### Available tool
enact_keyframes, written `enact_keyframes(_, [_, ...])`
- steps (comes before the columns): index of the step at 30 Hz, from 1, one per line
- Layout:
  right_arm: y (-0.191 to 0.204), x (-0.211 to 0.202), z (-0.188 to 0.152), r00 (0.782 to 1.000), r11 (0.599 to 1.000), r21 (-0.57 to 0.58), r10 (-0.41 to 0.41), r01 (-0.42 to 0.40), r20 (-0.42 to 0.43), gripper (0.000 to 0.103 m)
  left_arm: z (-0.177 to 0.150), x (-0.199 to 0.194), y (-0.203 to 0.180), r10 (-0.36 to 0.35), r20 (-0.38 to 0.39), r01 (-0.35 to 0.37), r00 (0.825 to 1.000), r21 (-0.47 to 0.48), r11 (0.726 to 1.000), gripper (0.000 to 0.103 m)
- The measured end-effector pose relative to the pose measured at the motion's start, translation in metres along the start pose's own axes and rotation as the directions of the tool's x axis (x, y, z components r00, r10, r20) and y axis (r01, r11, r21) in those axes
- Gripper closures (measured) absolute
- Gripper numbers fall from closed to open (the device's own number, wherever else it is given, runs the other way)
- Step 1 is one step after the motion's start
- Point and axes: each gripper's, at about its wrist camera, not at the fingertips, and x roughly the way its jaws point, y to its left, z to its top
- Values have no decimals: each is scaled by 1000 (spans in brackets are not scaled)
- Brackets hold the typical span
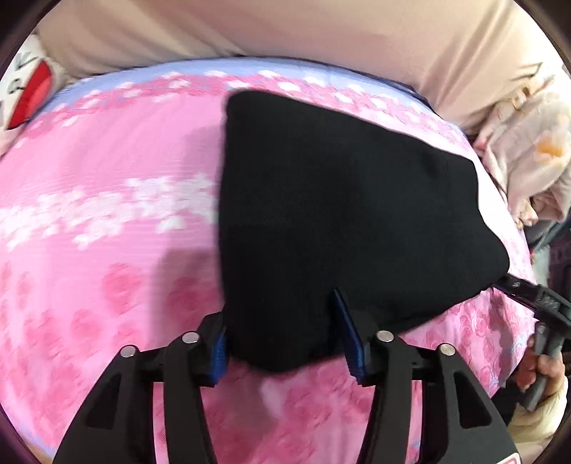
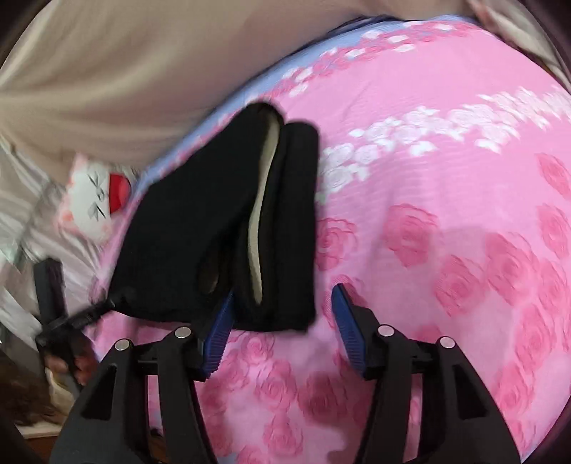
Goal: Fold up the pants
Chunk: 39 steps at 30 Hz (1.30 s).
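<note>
The black pants (image 1: 321, 214) lie folded in a thick bundle on the pink rose-print bedspread (image 1: 107, 214). In the left wrist view my left gripper (image 1: 282, 342) is open, its blue pads on either side of the bundle's near corner. The right gripper shows at the far right of that view (image 1: 535, 296), touching the bundle's right edge. In the right wrist view the pants (image 2: 200, 221) show stacked layers with a cream lining. My right gripper (image 2: 282, 332) is open, its left pad against the bundle's near edge. The left gripper (image 2: 78, 317) appears at the bundle's left corner.
A beige quilt (image 1: 285, 32) lies along the far side of the bed. A white cushion with a red mark (image 1: 25, 92) sits at the left; it also shows in the right wrist view (image 2: 96, 200). Pale crumpled clothes (image 1: 528, 150) lie at the right.
</note>
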Motion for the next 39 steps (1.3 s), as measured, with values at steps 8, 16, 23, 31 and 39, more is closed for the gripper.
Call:
enact_keyframes(8, [49,-28,31,991,982,-182,-31,54,127,30,38,-87,-17,153,337,-182,929,56,982,28])
enact_keyframes(16, [59,57,91,994,968,-232,-85,100,74,31,70,25,-41,279,226,-307,933,99,947,27])
enact_keyframes(23, [112,56,97,997,929,-370,6,24,79,76,65,38,-25,370,249,-407,895,118,906,16])
enact_keyframes(31, [50,71,101,984,962,-211,-160,174,81,64,64,37,-20,418,273,-454,866,83,887,5])
enact_keyframes(39, [129,14,78,979,922,-359,-81,146,188,62,96,-5,-42,384,367,-433,847,61,899,8])
